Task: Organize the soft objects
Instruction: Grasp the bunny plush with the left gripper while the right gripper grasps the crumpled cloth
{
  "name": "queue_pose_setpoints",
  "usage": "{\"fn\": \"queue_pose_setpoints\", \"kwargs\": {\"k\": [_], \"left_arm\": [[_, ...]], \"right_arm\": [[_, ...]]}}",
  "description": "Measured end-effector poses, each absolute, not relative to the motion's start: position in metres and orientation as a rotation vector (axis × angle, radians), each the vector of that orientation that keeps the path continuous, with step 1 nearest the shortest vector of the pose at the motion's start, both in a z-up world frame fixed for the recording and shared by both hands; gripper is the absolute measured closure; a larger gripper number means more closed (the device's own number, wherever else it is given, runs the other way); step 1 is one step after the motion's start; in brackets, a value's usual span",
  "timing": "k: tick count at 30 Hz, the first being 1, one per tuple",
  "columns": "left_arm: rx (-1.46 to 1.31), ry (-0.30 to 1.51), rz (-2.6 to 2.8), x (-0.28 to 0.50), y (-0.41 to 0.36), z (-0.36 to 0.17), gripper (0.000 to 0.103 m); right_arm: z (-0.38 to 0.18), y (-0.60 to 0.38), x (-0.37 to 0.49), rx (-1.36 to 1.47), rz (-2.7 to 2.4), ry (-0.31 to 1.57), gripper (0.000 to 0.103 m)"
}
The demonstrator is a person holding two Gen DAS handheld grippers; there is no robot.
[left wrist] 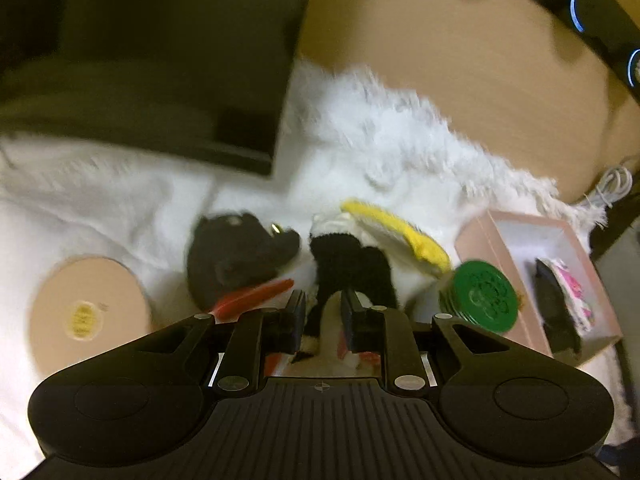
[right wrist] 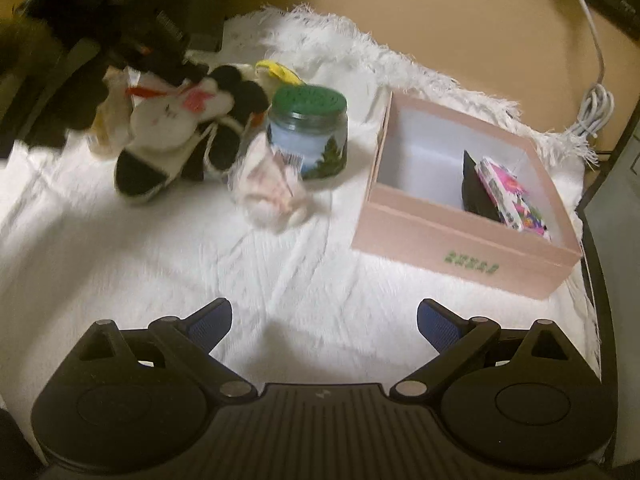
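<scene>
Your left gripper (left wrist: 322, 316) is clamped on one black-and-white plush toy (right wrist: 176, 132), lifted just above the white fringed blanket (right wrist: 160, 264) that covers the tan desk (right wrist: 460, 20). In the left wrist view you see one round tan disc (left wrist: 90, 312) lying flat on the blanket at far left, then one dark plush (left wrist: 236, 256) with a red strip across it, just beside the toy you hold. A yellow piece (left wrist: 400, 236) sticks out past the held toy; whether it belongs to that toy or is a separate one is hard to tell through the blur.

Further right stands one glass jar (right wrist: 308, 132) with a green lid, upright. One small white-and-pink plush (right wrist: 272, 188) lies touching the jar's front, between the held toy and the box. At the blanket's right edge sits one open pink box (right wrist: 460, 236); it holds two things leaning against its right wall, a dark item (right wrist: 476, 192) and a pink patterned one (right wrist: 512, 196), both too small to identify.

Your right gripper (right wrist: 324, 324) hangs with its jaws spread wide over bare blanket near the front edge, holding nothing. One white cable (right wrist: 592, 112) is coiled on the desk beyond the box.
</scene>
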State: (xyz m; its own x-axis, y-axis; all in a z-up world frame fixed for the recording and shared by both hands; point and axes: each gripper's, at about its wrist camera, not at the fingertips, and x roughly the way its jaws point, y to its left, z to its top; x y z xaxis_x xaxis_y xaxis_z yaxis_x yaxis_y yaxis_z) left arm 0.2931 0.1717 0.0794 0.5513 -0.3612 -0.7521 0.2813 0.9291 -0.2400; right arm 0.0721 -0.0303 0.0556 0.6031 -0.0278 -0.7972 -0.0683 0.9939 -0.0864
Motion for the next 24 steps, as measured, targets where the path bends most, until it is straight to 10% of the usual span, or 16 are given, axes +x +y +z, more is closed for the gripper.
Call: {"fn": "queue_pose_setpoints", "kwargs": {"k": [17, 24], "left_arm": [[-0.066, 0.89, -0.48, 0.222, 0.191, 0.052, 0.074], [-0.11, 0.881, -0.451, 0.218, 0.207, 0.055, 0.073]], "right_arm": [[0.054, -0.021, 0.086, -0.177, 0.072, 0.809, 0.004], [0.046, 0.013, 0.141, -0.319, 0.147, 0.795, 0.034]]}}
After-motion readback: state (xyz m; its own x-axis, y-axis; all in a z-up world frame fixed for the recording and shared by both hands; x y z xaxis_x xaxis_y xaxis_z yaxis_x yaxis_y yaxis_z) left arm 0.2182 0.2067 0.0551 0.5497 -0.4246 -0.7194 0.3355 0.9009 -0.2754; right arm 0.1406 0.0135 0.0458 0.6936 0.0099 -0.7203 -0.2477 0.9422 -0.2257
